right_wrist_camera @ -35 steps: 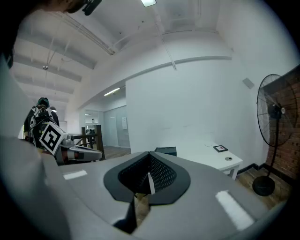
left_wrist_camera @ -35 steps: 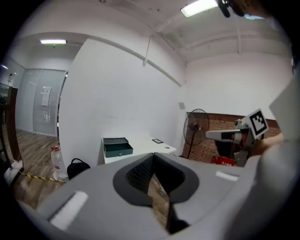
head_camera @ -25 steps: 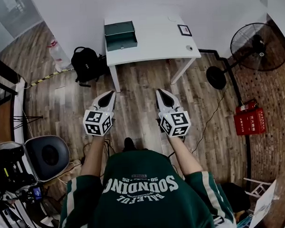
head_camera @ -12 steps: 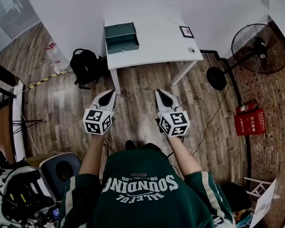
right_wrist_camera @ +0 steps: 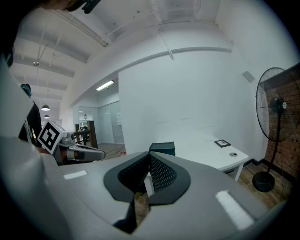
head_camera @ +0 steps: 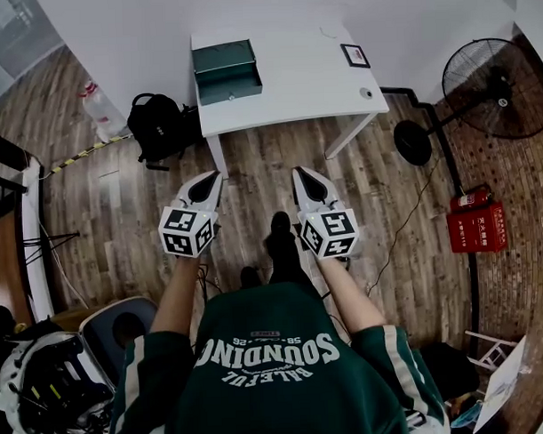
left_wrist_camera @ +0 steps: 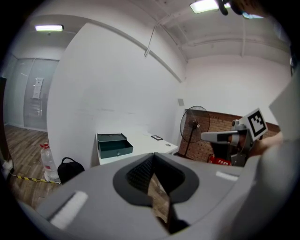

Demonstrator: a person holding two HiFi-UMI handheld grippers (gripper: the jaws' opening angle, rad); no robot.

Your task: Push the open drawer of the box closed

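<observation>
The left gripper [head_camera: 213, 176] and right gripper [head_camera: 299, 172] hung side by side above the wooden floor [head_camera: 252, 159], fingers closed on nothing, well apart from the white tabletop [head_camera: 311, 77], where the green box [head_camera: 223, 58] sat at the left end, its drawer [head_camera: 230, 87] open.

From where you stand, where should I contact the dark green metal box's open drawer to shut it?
The drawer's front panel, mid-width, approached from the room side toward the wall: it juts out of the dark green metal box toward you, presenting a flat face.
</observation>
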